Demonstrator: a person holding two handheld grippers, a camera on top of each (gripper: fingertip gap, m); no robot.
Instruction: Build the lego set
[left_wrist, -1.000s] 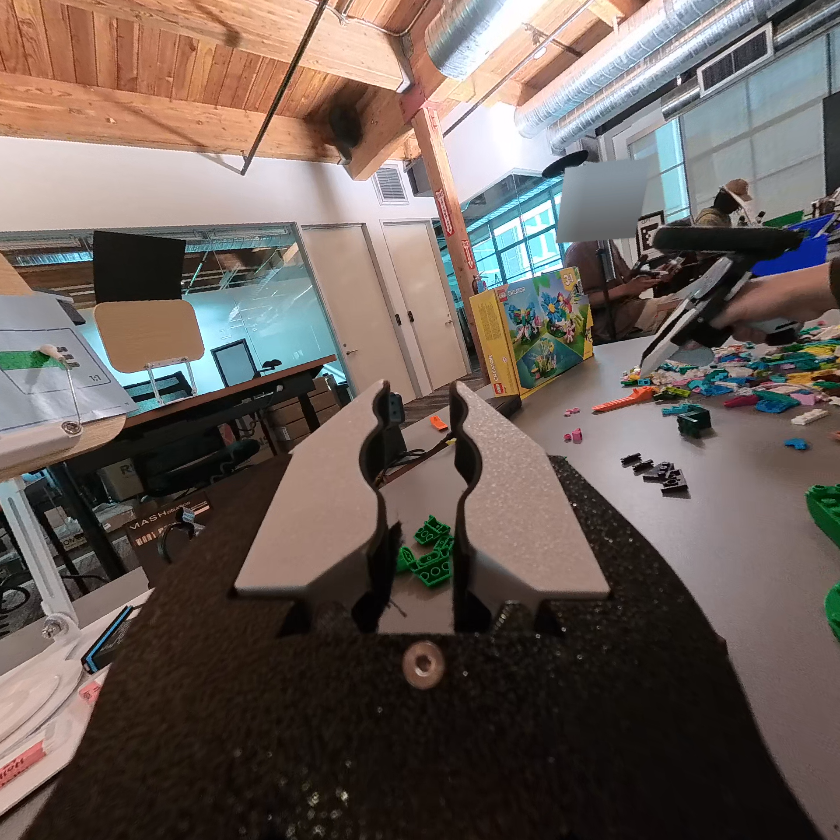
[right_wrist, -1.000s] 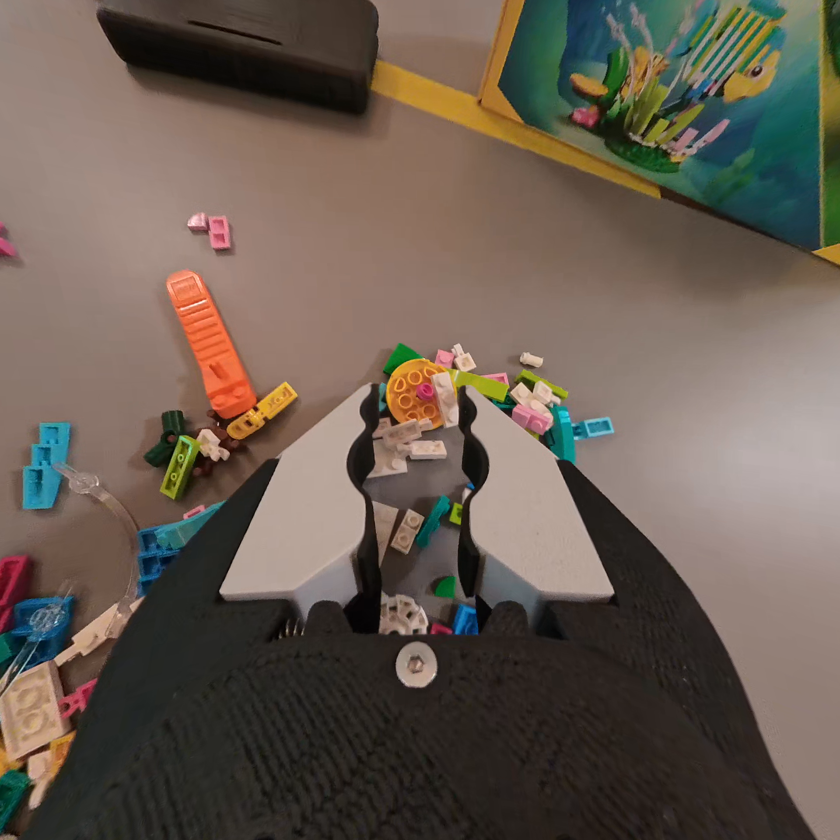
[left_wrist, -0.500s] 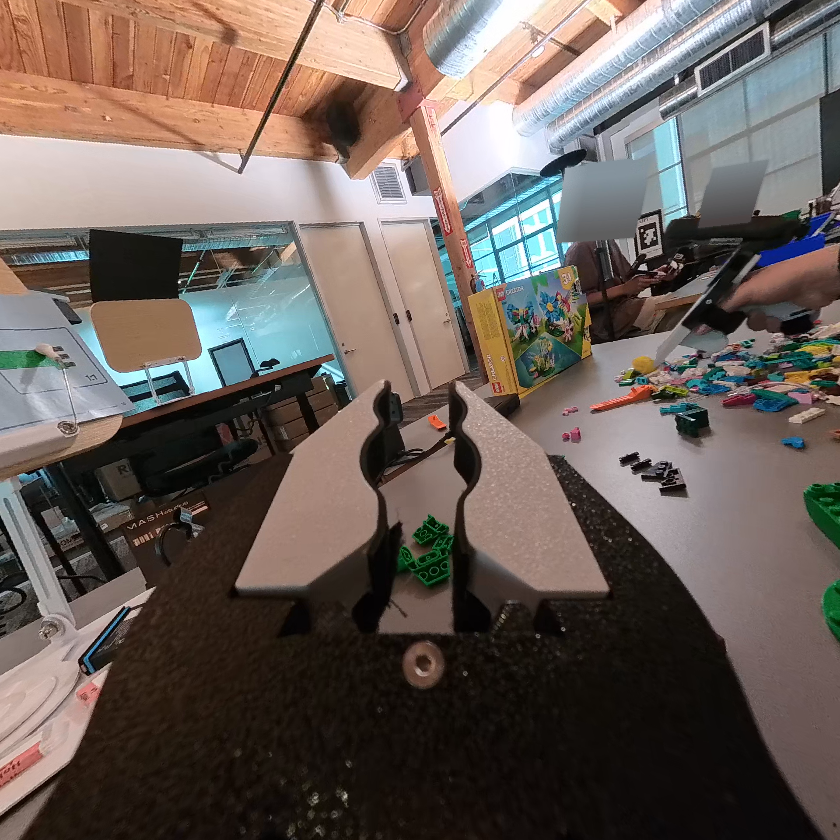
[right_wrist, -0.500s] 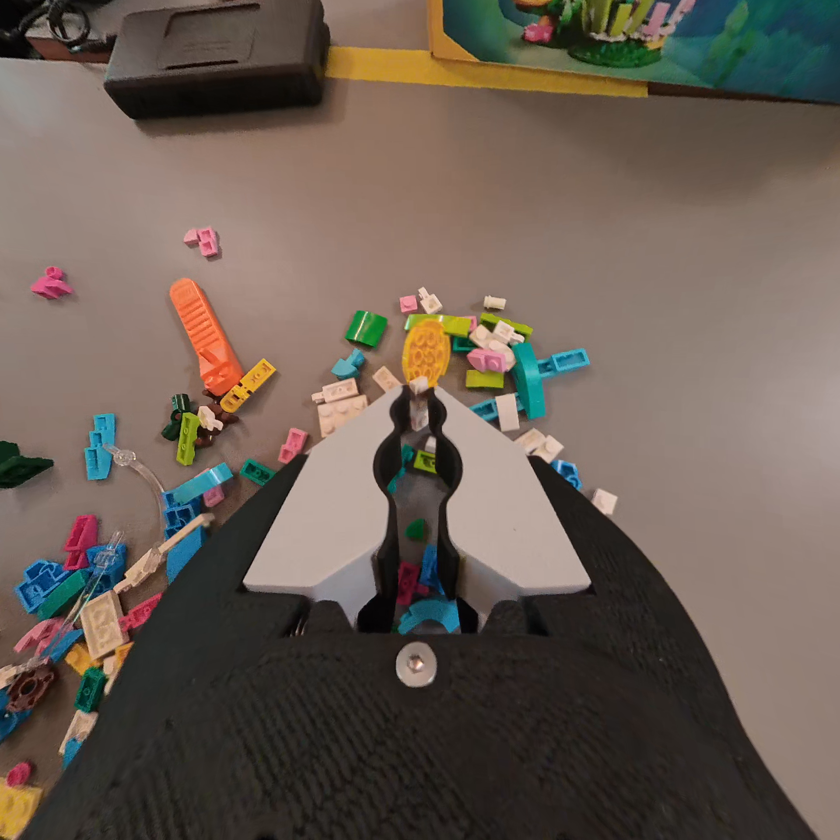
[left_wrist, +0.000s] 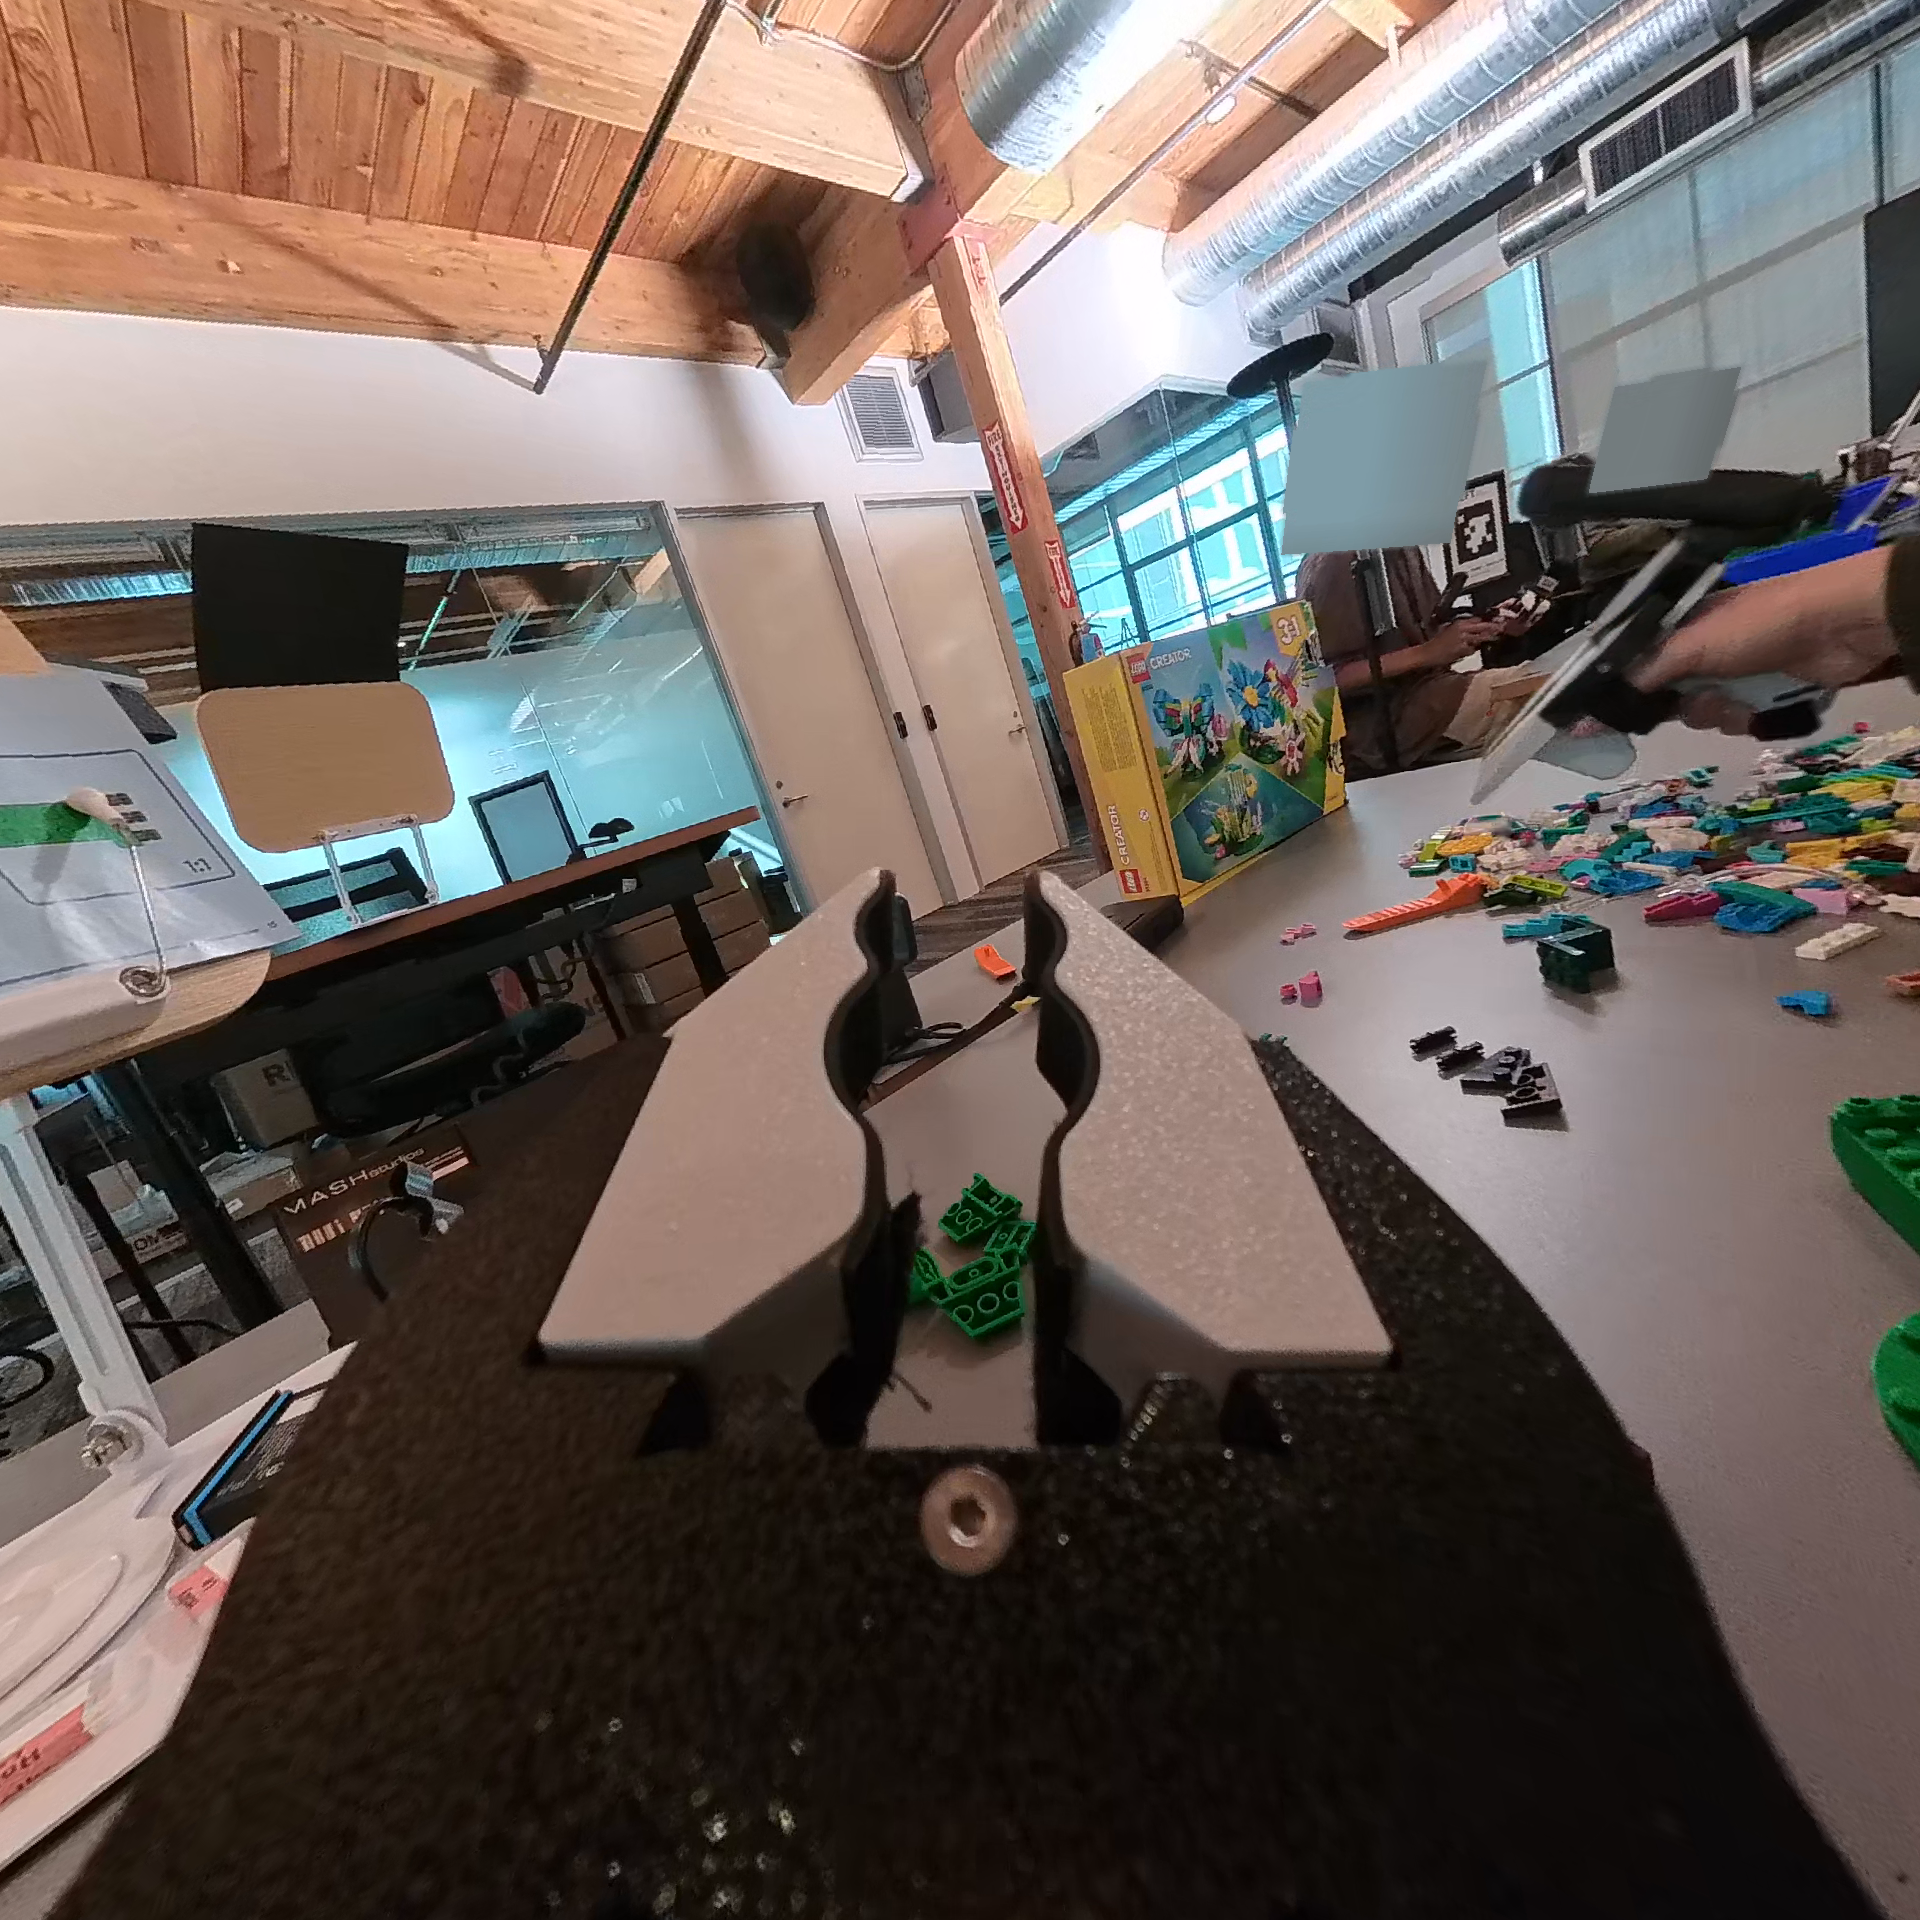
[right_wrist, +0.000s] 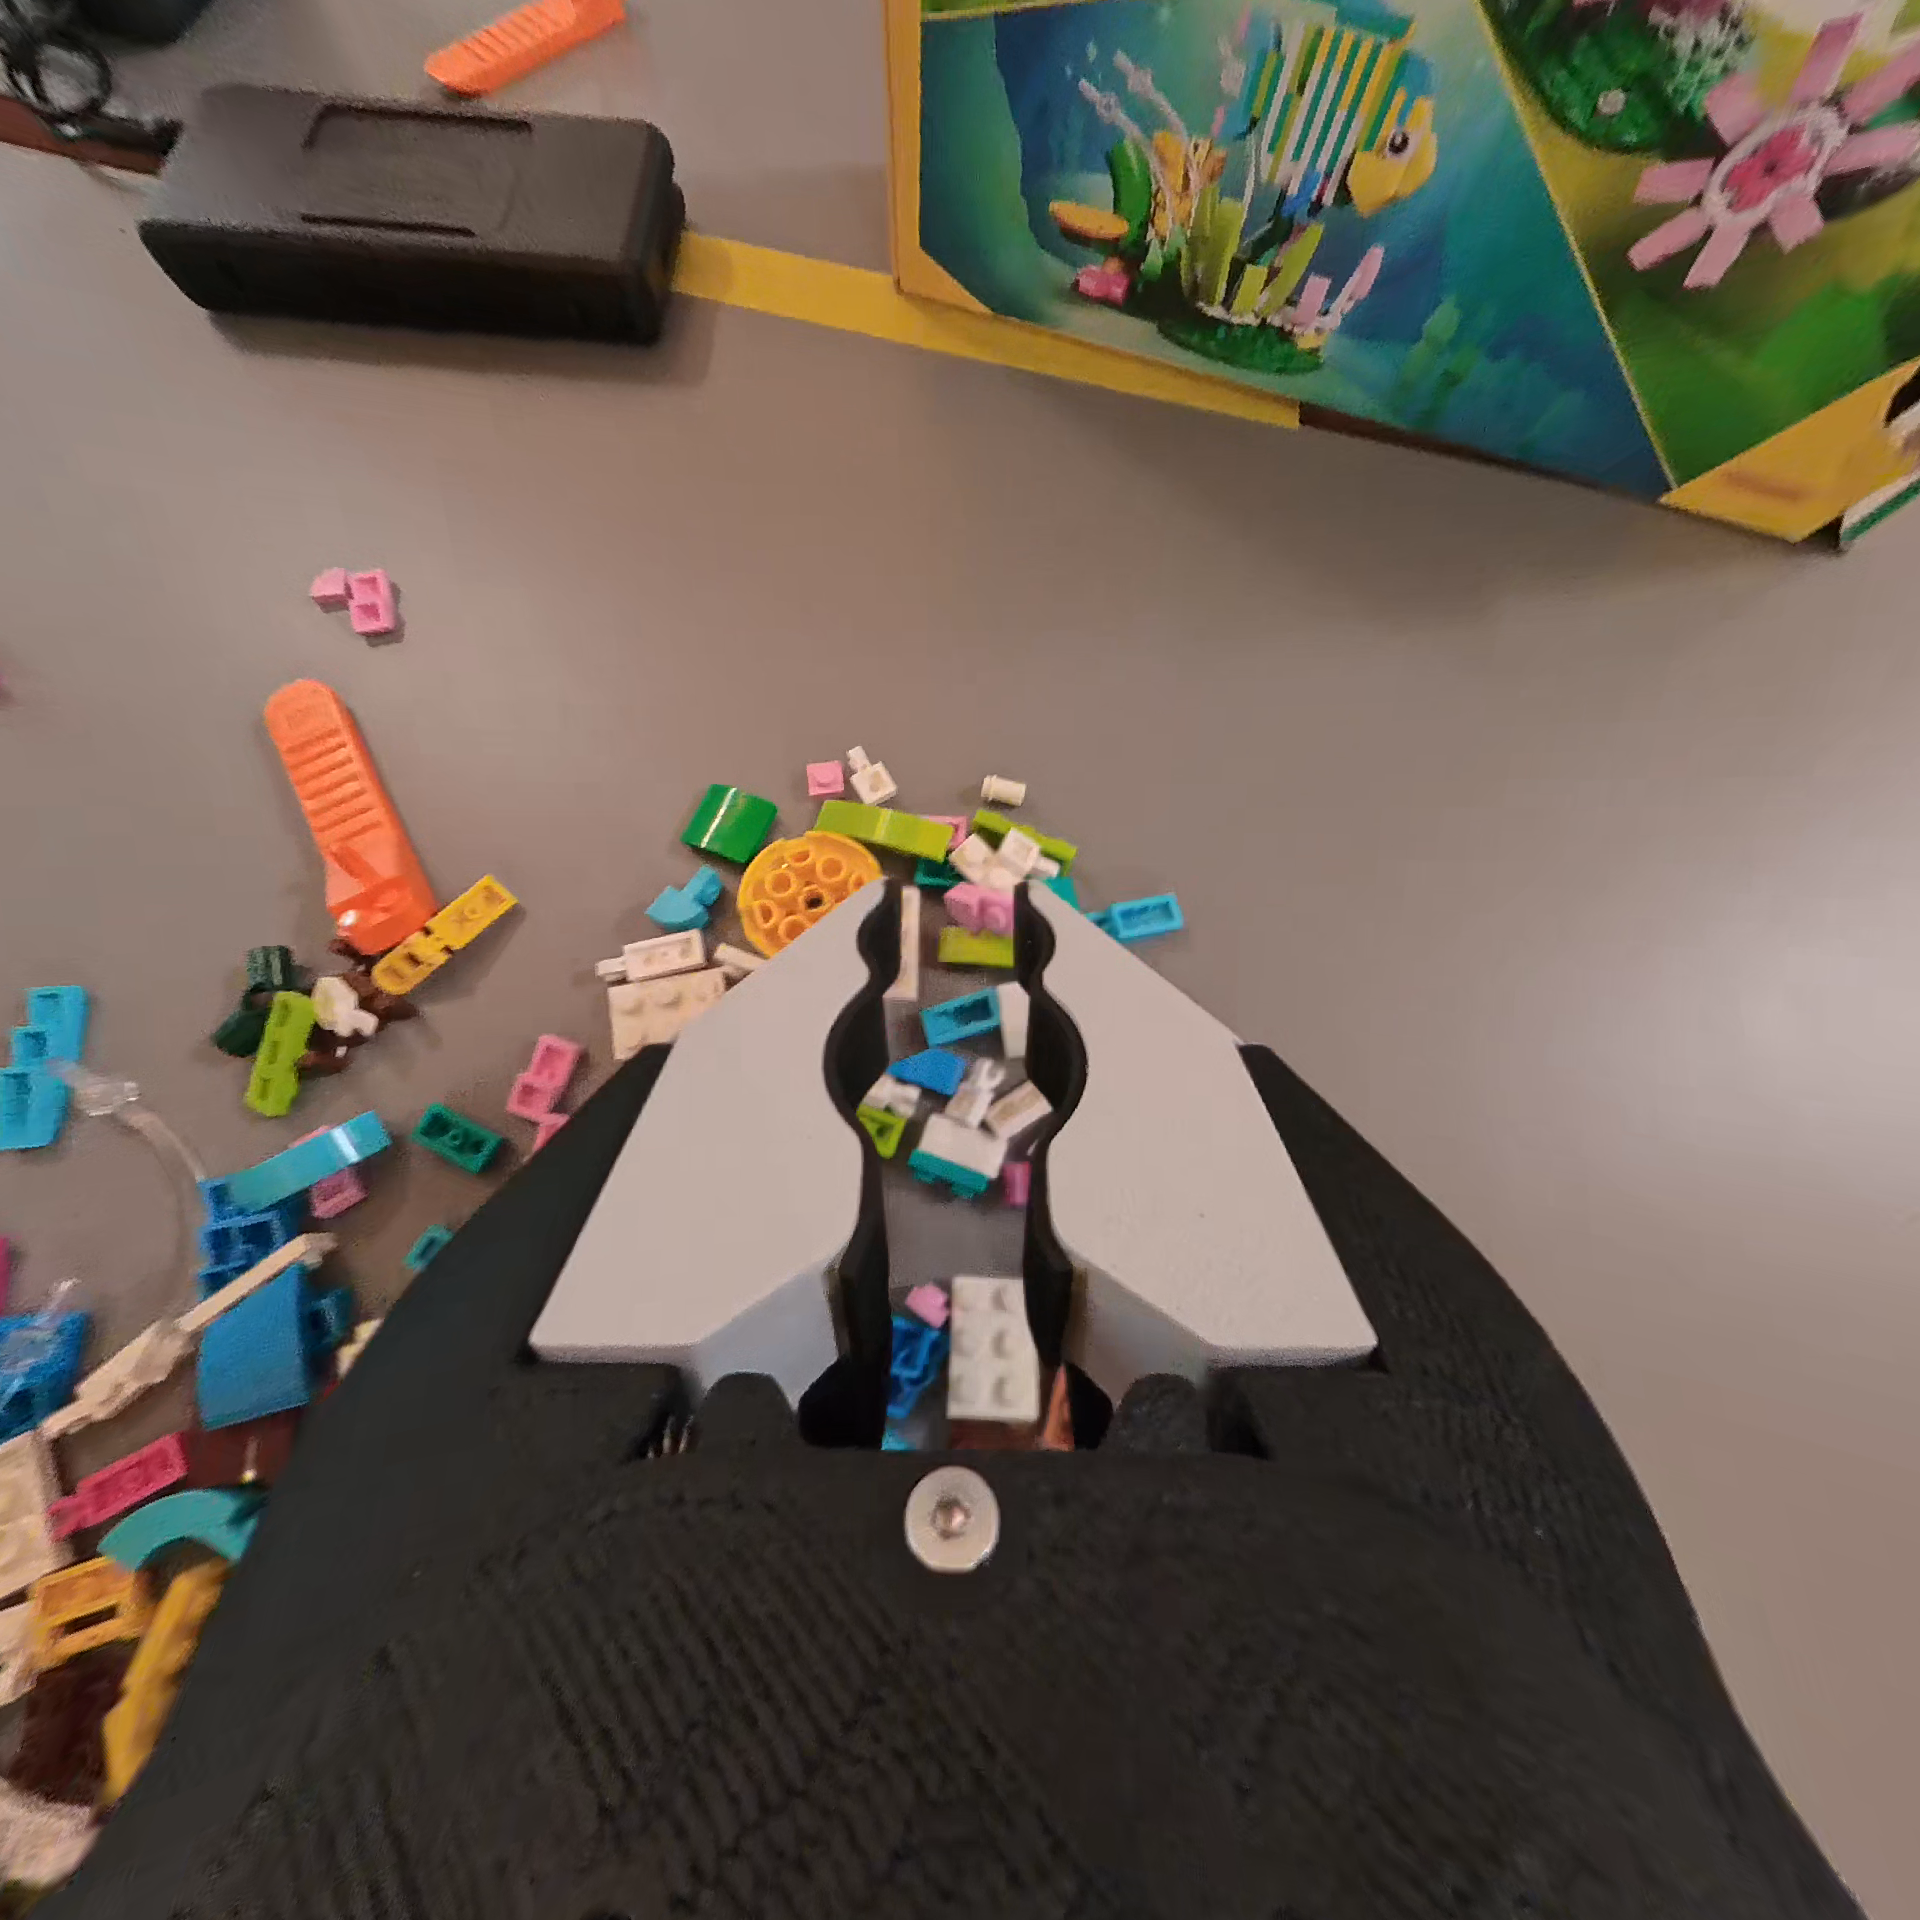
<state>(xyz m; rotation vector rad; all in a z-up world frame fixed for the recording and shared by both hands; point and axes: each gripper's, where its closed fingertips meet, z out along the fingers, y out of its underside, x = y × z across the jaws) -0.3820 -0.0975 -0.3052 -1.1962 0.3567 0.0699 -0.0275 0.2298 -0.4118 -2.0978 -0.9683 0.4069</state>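
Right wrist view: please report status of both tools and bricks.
Right tool open, empty, above brick pile. Left tool open, green bricks beneath. Nothing blocking.

Loose plastic lego bricks (right_wrist: 966, 1122) scattered on flat table (right_wrist: 1351, 831); ribbed wedge-shaped brick separator (right_wrist: 343, 810) left; printed cardboard box (right_wrist: 1403, 208) behind.

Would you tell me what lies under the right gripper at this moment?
Below the open right gripper lie loose bricks on the grey table: a white plate, blue and teal pieces, and a yellow round plate partly under one finger. Its black body hides the rest.
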